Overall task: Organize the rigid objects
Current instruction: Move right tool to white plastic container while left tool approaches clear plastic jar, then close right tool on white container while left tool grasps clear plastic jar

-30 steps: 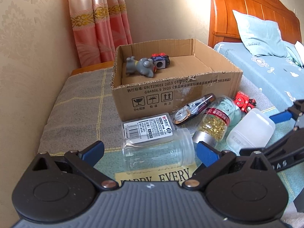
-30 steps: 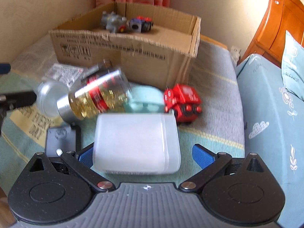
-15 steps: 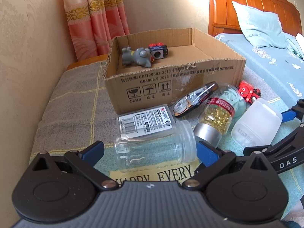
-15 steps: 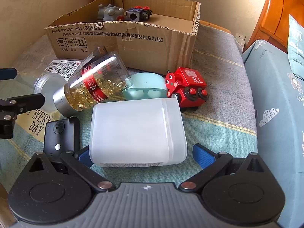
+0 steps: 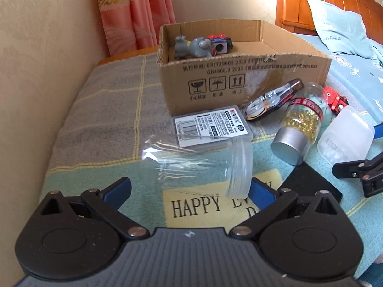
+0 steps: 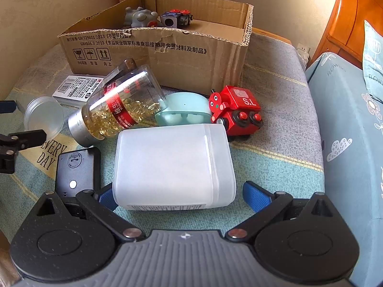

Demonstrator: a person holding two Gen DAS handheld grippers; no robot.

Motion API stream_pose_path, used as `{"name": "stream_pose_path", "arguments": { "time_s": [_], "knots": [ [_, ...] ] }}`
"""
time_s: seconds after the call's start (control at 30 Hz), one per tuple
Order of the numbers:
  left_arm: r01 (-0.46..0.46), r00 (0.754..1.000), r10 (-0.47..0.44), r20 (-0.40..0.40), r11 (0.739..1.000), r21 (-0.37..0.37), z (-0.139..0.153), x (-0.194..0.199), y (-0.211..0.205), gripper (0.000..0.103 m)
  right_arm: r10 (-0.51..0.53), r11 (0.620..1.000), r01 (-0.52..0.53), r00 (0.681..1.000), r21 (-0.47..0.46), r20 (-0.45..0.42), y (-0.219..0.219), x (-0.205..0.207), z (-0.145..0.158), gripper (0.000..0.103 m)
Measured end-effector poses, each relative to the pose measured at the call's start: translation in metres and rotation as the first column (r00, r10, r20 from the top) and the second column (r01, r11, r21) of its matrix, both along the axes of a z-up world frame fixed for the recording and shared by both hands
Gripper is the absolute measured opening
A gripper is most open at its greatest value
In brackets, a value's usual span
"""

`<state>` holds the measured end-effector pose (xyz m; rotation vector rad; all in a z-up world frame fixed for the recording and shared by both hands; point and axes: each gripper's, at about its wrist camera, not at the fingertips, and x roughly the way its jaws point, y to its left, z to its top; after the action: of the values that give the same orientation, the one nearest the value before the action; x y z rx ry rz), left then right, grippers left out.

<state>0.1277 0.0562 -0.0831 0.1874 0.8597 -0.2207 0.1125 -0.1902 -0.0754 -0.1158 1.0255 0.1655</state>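
- A cardboard box [image 6: 153,47] sits open-topped on a blanket-covered surface [image 5: 107,110] beside a bed with a wooden headboard [image 5: 323,2] and a pale blue pillow [image 5: 340,28].
- Inside the box, at its far left corner, lie a grey toy animal [image 5: 192,47] and a small dark block toy with red knobs [image 5: 221,44], side by side.
- In front of the box, a scatter of things lies on the blanket.
- The left gripper [image 5: 190,189] has its blue-tipped fingers spread wide, one on each side of a clear plastic jar [image 5: 201,165] lying on its side; whether the tips touch it is not clear.
- A flat labelled plastic case [image 5: 213,126] lies just behind that jar, near the box front.
- The right gripper [image 6: 177,197] also stands wide apart, framing a white translucent container [image 6: 172,165] lying on its side. The left finger looks to be at its edge; the right finger is clear of it.
- A bottle of golden capsules [image 6: 119,105] with a silver cap and red label lies tilted just behind the white container.
- A pale green case [image 6: 184,110] and a red toy robot [image 6: 234,110] rest near the box's right corner.
- A flat black device [image 6: 74,169] lies beside the white container, on its left.
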Motion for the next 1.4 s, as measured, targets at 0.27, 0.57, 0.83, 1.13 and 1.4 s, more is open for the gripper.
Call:
{"name": "stream_pose_path", "arguments": {
  "time_s": [0.27,0.57,0.83,1.13,1.4],
  "knots": [
    [-0.011,1.0,0.009,-0.029,0.999,-0.044,-0.012,0.006,0.002,0.102,-0.002,1.0,0.002,1.0,-0.002,-0.008,0.001,0.001,0.0,0.103],
    [-0.019,0.999,0.018,-0.034,0.998,-0.055,0.007,0.01,0.004,0.102,0.015,1.0,-0.015,1.0,-0.016,-0.014,0.005,0.005,0.001,0.103],
    [-0.03,0.998,0.026,-0.048,0.997,-0.07,0.031,0.0,0.008,0.102,0.047,0.998,-0.046,0.999,-0.036,0.009,0.008,0.004,0.002,0.103],
    [-0.036,0.998,0.034,-0.045,0.998,-0.043,0.019,0.006,-0.002,0.102,0.074,0.997,-0.074,0.997,-0.014,0.017,0.009,0.007,0.001,0.103],
    [0.005,1.0,-0.004,0.014,0.999,-0.037,0.015,0.012,-0.007,0.1,0.085,0.996,-0.086,0.996,0.006,0.035,0.012,0.01,0.006,0.103]
  ]
}}
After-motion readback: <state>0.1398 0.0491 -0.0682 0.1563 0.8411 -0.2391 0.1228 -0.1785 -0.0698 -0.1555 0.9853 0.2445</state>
